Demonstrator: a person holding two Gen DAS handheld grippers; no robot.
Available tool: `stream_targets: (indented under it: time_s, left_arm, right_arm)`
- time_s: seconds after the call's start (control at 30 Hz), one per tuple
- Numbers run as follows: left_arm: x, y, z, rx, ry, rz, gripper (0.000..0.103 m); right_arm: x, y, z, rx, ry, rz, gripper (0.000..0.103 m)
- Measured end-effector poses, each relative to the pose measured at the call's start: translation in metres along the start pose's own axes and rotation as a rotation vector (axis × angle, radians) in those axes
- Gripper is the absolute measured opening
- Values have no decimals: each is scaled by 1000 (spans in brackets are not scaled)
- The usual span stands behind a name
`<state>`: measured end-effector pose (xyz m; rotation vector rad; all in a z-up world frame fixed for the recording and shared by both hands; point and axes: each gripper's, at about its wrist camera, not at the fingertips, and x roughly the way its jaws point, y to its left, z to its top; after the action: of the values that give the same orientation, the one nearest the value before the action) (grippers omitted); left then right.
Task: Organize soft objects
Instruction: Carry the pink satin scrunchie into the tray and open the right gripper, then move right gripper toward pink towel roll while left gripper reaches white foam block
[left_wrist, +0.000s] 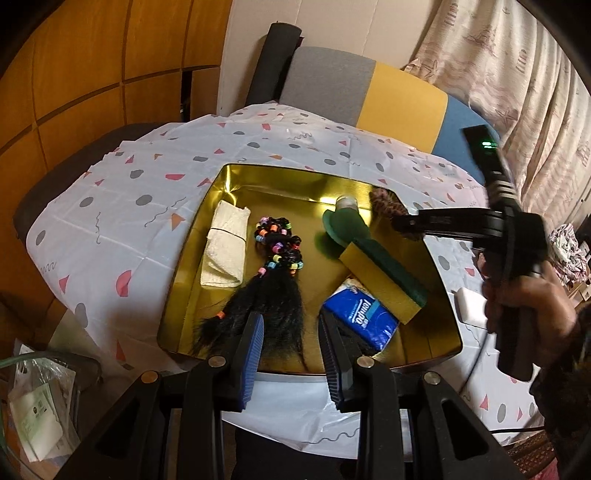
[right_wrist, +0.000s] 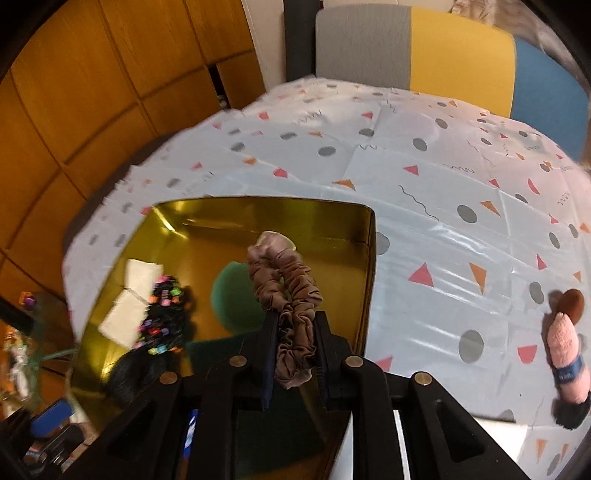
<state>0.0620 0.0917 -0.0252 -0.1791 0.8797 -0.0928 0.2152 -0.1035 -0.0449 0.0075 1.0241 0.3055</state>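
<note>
I hold the right gripper (right_wrist: 295, 343) above the gold tray (right_wrist: 365, 258), pinching the brown scrunchie (right_wrist: 291, 295); my left gripper (left_wrist: 291, 354) hangs spread over the tray's near edge.

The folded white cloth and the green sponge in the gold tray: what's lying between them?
The beaded black hairpiece lies between the white cloth and green sponge, clearest in the left wrist view.

The left wrist camera looked down over the gold tray (left_wrist: 439, 284) from its near edge. The right wrist camera hovered closer above the same tray (right_wrist: 365, 266).
</note>
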Motion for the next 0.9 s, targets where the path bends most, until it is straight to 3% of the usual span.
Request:
stream_targets:
  time_s: [0.2,0.3,0.33,0.47,0.9]
  left_arm:
    - [2,5,0,-3,7,9,30]
    - [3,5,1,-4,9,13,30]
    - [3,5,1,-2,10,12,30]
    - [3,1,1,10,11,12,30]
    - [-12,-21,3,84,-20,13,32]
  right_arm:
    - [20,5,3,-32,27,-38,34]
    - [15,6,-2,-46,6,-25,63]
    - [12,6,-3,-48,-5,-16,65]
    - [0,7,-8,-52,-35,8,66]
    - [-63,-13,-25,-3,-175,70,83]
